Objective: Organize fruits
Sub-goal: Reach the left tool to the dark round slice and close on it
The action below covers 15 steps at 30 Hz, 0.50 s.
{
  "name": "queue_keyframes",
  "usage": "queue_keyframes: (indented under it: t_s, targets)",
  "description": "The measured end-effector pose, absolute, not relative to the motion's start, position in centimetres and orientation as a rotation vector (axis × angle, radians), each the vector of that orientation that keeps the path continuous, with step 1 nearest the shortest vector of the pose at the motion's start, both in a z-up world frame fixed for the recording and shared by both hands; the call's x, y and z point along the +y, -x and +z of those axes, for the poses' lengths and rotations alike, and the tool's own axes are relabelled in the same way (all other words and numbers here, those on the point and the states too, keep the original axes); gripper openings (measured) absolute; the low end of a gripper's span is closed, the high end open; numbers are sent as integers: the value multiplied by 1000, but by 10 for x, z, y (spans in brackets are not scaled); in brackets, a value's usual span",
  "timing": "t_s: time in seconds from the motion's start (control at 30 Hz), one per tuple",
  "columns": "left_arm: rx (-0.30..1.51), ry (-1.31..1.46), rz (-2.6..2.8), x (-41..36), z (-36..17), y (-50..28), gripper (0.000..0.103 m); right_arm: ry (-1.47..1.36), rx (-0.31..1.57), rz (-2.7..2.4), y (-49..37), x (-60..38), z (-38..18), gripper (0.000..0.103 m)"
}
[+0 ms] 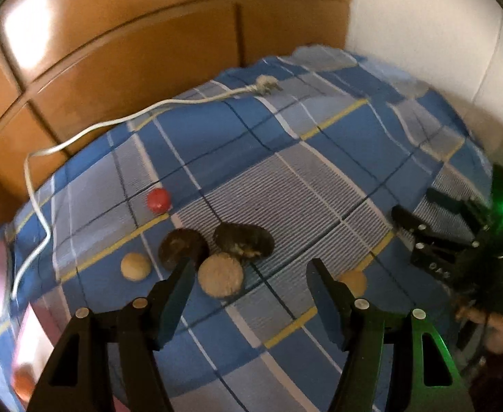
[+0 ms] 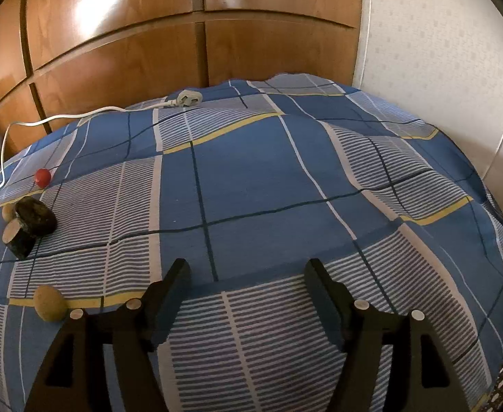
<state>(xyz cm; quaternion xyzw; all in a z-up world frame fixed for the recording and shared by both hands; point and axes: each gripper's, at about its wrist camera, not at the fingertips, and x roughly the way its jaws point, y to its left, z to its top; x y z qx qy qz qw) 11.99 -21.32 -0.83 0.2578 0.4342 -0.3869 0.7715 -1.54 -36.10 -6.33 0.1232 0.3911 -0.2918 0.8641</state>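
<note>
While both grippers stand wide and empty, the left gripper point(image 1: 251, 271) hangs over a pale round fruit point(image 1: 220, 279) lying flat-face up on the checked bedspread point(image 1: 320, 189), beside two dark fruits point(image 1: 243, 242); the right gripper point(image 2: 248, 271) hangs well apart.

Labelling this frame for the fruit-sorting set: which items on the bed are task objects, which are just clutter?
Task things:
- red fruit
- two tan round fruits
- two dark cut halves, cannot tell what kind
- pale-faced cut piece
- left gripper and right gripper, both open, holding nothing

Lying about:
- white cable with plug
- checked bedsheet
- wooden wardrobe
</note>
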Motion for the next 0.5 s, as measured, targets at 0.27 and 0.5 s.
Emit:
queue_keyframes:
  t_s: [0.27, 0.5]
  targets:
    - [971, -706, -841, -247, -30, -140, 68, -258, 819, -608, 15, -360, -64, 73]
    - [971, -712, -838, -256, -39, -144, 50, -257, 819, -607, 14, -360, -64, 74]
